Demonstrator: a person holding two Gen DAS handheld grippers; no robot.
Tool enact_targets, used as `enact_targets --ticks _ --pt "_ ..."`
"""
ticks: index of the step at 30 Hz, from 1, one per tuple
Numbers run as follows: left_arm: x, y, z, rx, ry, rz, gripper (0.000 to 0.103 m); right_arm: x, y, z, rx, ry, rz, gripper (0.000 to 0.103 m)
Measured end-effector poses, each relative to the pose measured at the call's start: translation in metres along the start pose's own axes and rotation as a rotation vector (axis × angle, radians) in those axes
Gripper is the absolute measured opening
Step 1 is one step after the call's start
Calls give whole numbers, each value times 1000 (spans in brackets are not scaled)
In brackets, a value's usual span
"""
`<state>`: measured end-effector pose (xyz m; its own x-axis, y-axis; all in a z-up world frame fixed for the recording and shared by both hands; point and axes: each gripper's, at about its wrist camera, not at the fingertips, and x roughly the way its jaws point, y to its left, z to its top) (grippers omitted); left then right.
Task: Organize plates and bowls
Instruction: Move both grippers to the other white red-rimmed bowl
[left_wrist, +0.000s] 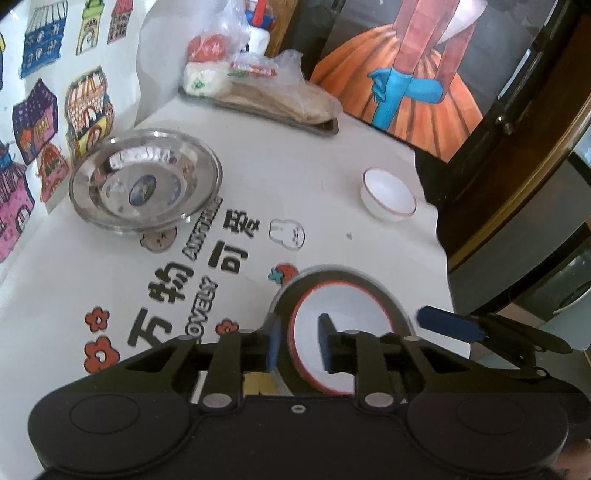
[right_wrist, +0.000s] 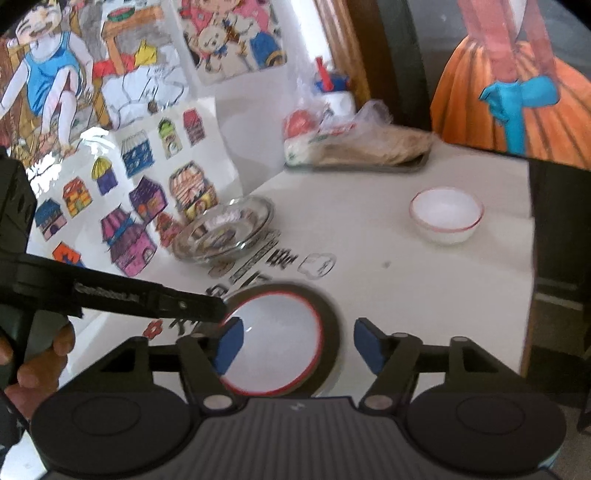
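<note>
Here, the white ceramic bowl with a thin red rim sits tilted, its round mouth turned toward the cameras, inside or against a larger dark grey rimmed dish near the front edge of the white printed tablecloth. The bowl is smooth, glossy and circular, so no long axis shows. The left gripper pinches the bowl's wall: one blue pad outside, the other inside the basin, jaws drawn in tight on the rim. The right gripper hangs over the same bowl with its blue pads spread wide, one on each side; whether either touches the bowl is unclear. A second small white bowl with a red-lined rim stands upright well apart, toward the table's far right. A shallow polished steel basin, mirror-bright and round, rests upright on the left beside the wall of coloured house drawings. A flat metal tray at the back carries crumpled plastic bags.
</note>
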<state>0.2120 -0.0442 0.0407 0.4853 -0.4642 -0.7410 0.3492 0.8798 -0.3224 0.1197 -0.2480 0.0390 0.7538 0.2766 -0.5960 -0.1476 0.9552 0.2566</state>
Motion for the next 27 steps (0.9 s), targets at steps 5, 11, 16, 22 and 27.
enact_targets --ticks 5,11,16,22,27 --pt "-4 -5 16 22 -85 27 59 -10 -31 10 53 -84 -32 86" --pt "12 -22 48 43 -140 7 74 -12 -77 25 131 -185 -133 90" --pt "45 -38 81 54 -173 -17 79 0 -116 43 212 -268 -232 91" --pt "104 -52 116 64 -137 -18 86 37 -154 48 303 -249 -253 90" --pt "150 -59 131 84 -77 -4 86 67 -162 47 294 -202 -259 83"
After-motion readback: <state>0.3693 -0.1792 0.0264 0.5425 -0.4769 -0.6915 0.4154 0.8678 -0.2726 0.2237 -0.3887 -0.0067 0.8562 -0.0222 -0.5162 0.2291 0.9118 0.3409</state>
